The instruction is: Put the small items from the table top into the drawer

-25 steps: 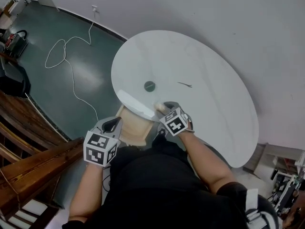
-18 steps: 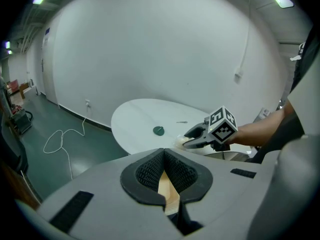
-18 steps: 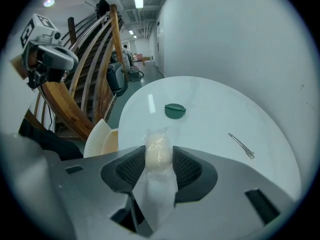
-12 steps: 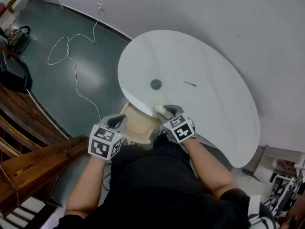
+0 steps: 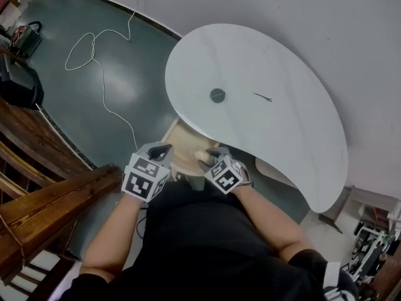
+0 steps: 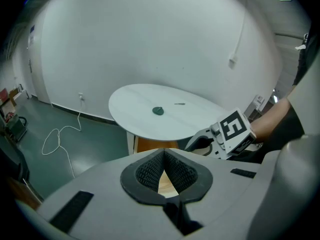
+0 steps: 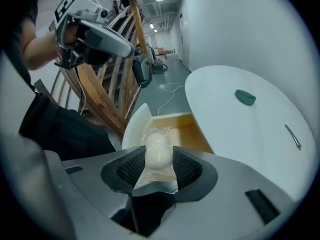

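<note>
My right gripper (image 7: 158, 170) is shut on a pale wrapped bun (image 7: 157, 146), and its jaws have just been closing a little on it. It holds the bun (image 5: 197, 155) over the open wooden drawer (image 5: 182, 137) under the near edge of the white table (image 5: 282, 130). A dark green round item (image 5: 217, 95) and a thin dark item (image 5: 262, 97) lie on the table top. My left gripper (image 6: 164, 168) is shut with nothing in it, just left of the drawer (image 6: 150, 144). The right gripper (image 6: 200, 141) shows in the left gripper view too.
A white cable (image 5: 94, 49) loops over the green floor at the left. Wooden stair rails (image 5: 37, 187) run along the lower left, close to my left gripper (image 5: 161, 149). A dark bag (image 5: 19, 86) sits at the far left. The white wall stands behind the table.
The right gripper has drawn back from the table's edge with the bun and now hangs over the open drawer. The left gripper has sunk a little beside the drawer.
</note>
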Motion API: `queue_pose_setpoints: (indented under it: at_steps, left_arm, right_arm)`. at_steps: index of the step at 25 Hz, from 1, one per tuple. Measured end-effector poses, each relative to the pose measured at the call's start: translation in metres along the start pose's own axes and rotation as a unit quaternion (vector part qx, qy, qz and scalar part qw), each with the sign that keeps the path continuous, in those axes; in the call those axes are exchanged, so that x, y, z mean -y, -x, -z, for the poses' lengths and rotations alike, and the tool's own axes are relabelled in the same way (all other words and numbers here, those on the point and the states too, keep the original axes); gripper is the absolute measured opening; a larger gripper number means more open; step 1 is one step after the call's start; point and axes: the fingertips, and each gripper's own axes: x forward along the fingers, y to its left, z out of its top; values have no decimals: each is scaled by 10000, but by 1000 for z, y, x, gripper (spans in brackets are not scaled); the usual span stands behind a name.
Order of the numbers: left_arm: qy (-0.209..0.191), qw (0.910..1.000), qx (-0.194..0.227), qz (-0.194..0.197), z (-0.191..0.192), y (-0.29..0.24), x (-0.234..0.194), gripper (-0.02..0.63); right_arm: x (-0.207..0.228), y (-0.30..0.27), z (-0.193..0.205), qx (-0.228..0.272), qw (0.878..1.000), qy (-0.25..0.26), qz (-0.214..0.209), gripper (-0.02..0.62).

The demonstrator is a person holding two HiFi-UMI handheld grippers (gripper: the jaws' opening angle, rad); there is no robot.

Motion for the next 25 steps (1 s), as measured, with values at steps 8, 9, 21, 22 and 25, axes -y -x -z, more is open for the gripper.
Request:
queue_pose_setpoints:
  at_steps: [8,9,21,22,25]
  left_arm:
    - [123,9999,-35,-100,8,0,-11,14]
    - [152,9998,-50,-131,9,0,-12,14]
    - [674,9967,-68,-448,27,6,-23,14]
    - [702,9965,-88,-455,29,6,-22,14]
    - [771,9958,-120,-473,32,6,-23,14]
  right_arm:
    - [4,-62,29,-543,9982,-143,-233,169]
    - [5,-69,30,-592,9979,-80,-265,169]
    - [5,-123,42,-1124,9908,496,-570,169]
    - [6,-124,42,-1140,9906,487,-583,170]
    - [4,-126,40,-1110,9902,440,-720,190]
